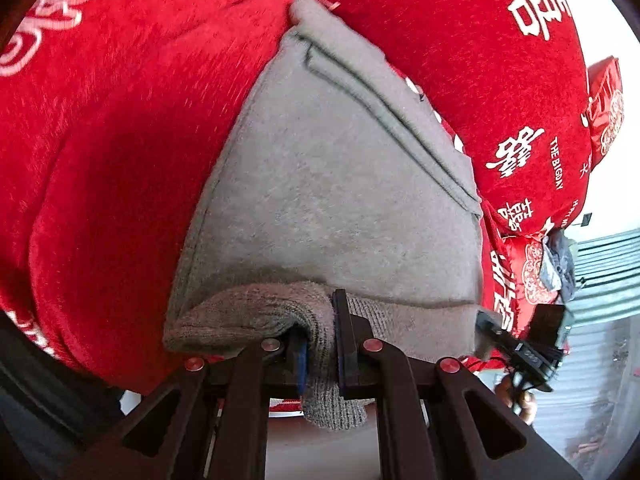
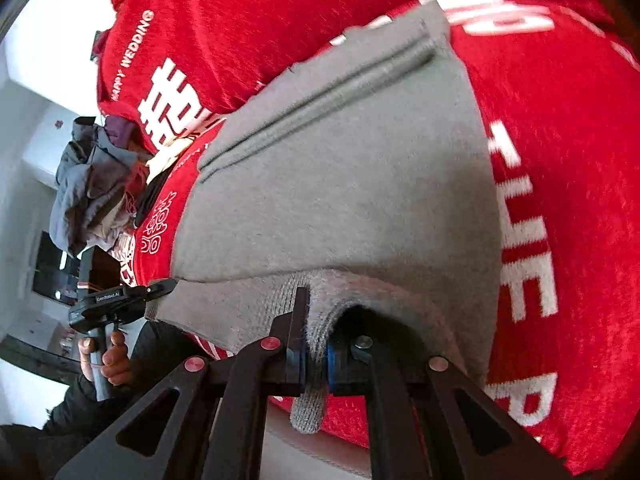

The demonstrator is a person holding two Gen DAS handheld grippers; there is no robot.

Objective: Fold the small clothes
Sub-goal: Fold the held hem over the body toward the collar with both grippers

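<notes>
A grey knit garment (image 1: 320, 200) lies stretched over a red blanket (image 1: 120, 140) with white lettering. My left gripper (image 1: 320, 356) is shut on the garment's near ribbed edge, and a bunch of cloth hangs out below the pads. My right gripper (image 2: 314, 360) is shut on the same edge of the grey garment (image 2: 340, 200) at its other corner. Each wrist view shows the other gripper gripping its corner: the right gripper (image 1: 486, 320) at the right, the left gripper (image 2: 170, 284) at the left. The near edge hangs lifted between both grippers.
The red blanket (image 2: 560, 160) covers a bed on all sides of the garment. A pile of dark and grey clothes (image 2: 92, 184) lies at the far left in the right wrist view. A person's hand (image 2: 108, 356) holds the left gripper's handle.
</notes>
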